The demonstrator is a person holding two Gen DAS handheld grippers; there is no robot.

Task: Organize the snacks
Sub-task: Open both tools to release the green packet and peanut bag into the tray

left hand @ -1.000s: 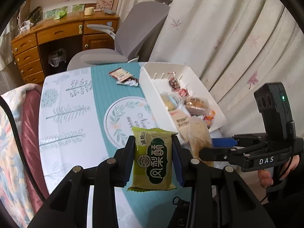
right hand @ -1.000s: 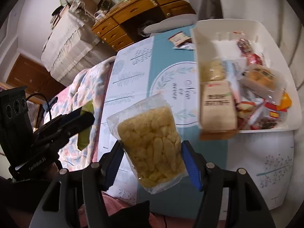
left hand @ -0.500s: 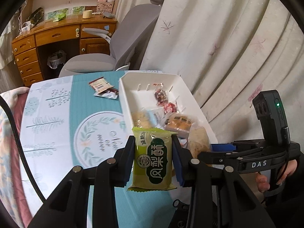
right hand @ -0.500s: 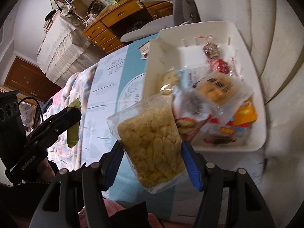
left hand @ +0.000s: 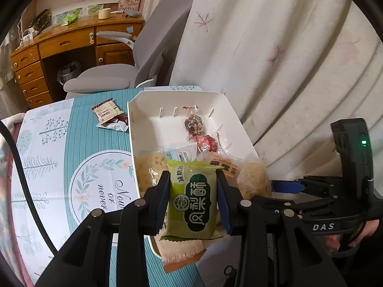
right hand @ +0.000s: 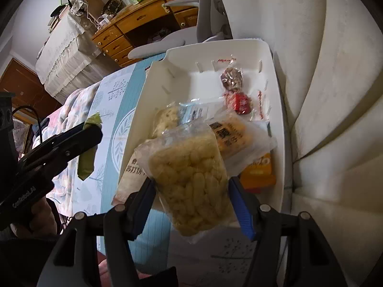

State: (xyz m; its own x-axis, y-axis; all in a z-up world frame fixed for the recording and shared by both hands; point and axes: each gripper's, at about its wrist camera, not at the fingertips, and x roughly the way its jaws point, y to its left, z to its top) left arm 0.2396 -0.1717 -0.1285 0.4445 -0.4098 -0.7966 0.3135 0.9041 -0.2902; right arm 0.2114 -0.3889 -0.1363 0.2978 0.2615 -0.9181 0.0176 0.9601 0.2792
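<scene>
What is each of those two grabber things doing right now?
Left gripper: closed on the green snack packet.
Right gripper: closed on the clear bag of yellow puffs.

Both hands shift sideways across the counter (left hand: 71,143) toward the white bin (left hand: 237,124). Left gripper (left hand: 192,201) w/ green pastry pack (left hand: 191,198): a sec ago over the teal cloth's round print, now over the bin's near left rim, above the snacks inside. Right gripper (right hand: 191,191) w/ clear bag of puffs (right hand: 191,181): earlier over the cloth left of the bin, now over the bin's near end, covering part of the snack pile. Curtain (left hand: 275,47) now fills more of both views.
</scene>
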